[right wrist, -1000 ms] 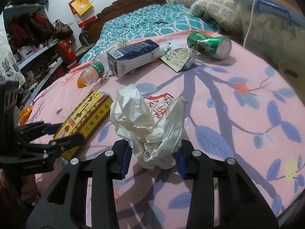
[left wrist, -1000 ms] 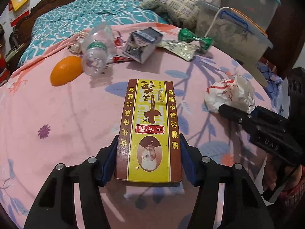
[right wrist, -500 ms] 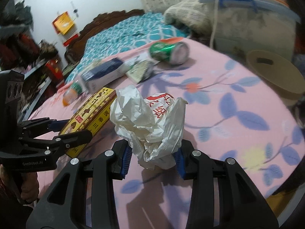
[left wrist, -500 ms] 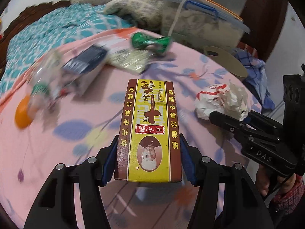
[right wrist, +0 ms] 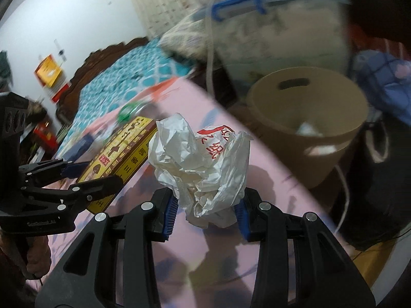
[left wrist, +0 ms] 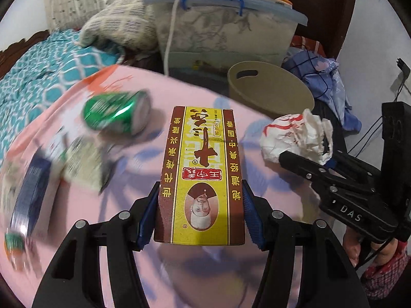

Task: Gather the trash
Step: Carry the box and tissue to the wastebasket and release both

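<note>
- The left gripper (left wrist: 200,213) pinches a yellow-and-brown carton (left wrist: 201,177) across its narrow width; the carton's long axis runs straight out along the fingers, toward the far edge of the pink table (left wrist: 108,231).
- The right gripper (right wrist: 205,213) clamps a crumpled white wrapper (right wrist: 200,164) with red print, held clear above the cloth.
- The tan bin (right wrist: 308,128) stands on the floor just past the table edge, ahead and to the right of both loads; the right hand looks the nearer, so the wrapper likely drops first.
- Pale scraps already lie at the bin's bottom.
- A green can (left wrist: 117,114), a dark blue carton (left wrist: 32,192) and blurred litter wait on the table.
- A lidded clear storage box (left wrist: 226,28) sits behind the bin, contents unclear.
</note>
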The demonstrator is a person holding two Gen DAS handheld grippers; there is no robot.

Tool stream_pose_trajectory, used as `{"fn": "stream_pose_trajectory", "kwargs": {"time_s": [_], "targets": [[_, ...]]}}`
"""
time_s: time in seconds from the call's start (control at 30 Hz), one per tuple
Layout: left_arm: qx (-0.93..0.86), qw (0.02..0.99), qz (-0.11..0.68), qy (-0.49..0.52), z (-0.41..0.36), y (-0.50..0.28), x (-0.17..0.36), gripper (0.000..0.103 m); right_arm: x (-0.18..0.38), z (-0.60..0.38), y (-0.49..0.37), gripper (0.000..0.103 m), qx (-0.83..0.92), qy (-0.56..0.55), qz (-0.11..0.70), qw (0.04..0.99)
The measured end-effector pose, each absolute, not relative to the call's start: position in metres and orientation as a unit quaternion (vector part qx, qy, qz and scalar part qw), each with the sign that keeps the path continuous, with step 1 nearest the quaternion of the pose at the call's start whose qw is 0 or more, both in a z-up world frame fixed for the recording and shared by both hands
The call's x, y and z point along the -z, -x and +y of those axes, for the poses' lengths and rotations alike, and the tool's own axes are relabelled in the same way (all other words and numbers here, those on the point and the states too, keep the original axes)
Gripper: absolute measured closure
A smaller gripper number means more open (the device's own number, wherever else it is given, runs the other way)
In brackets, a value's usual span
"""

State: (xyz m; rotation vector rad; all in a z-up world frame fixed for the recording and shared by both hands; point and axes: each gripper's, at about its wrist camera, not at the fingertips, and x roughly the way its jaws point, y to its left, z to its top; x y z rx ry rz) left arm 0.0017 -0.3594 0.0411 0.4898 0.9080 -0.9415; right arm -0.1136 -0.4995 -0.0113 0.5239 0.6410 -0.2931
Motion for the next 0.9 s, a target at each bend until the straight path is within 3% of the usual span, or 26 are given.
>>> {"fn": "stream_pose_trajectory", "kwargs": {"time_s": [0.5, 0.6, 0.73, 0.83, 0.9], "targets": [[0.459, 0.745, 0.390, -0.287, -0.533, -0.005, -0.031, 0.047, 0.023, -0.644, 0.119, 0.062, 0.223, -0.296, 0.290, 0.882], [0.456, 0.743, 0.392, -0.293, -0.552, -0.007, -0.024, 0.047, 0.030, -0.656, 0.114, 0.059, 0.225, -0.296, 0.297, 0.879], [0.449, 0.745, 0.395, -0.296, -0.568, -0.012, -0.018, 0.045, 0.035, -0.660, 0.112, 0.044, 0.228, -0.303, 0.299, 0.876], [0.437, 0.754, 0.386, -0.302, -0.572, -0.013, -0.017, 0.035, 0.033, -0.659, 0.115, 0.042, 0.236, -0.299, 0.292, 0.877], [0.434, 0.759, 0.379, -0.302, -0.569, -0.013, -0.019, 0.034, 0.031, -0.656, 0.118, 0.041, 0.238, -0.300, 0.287, 0.878]]}}
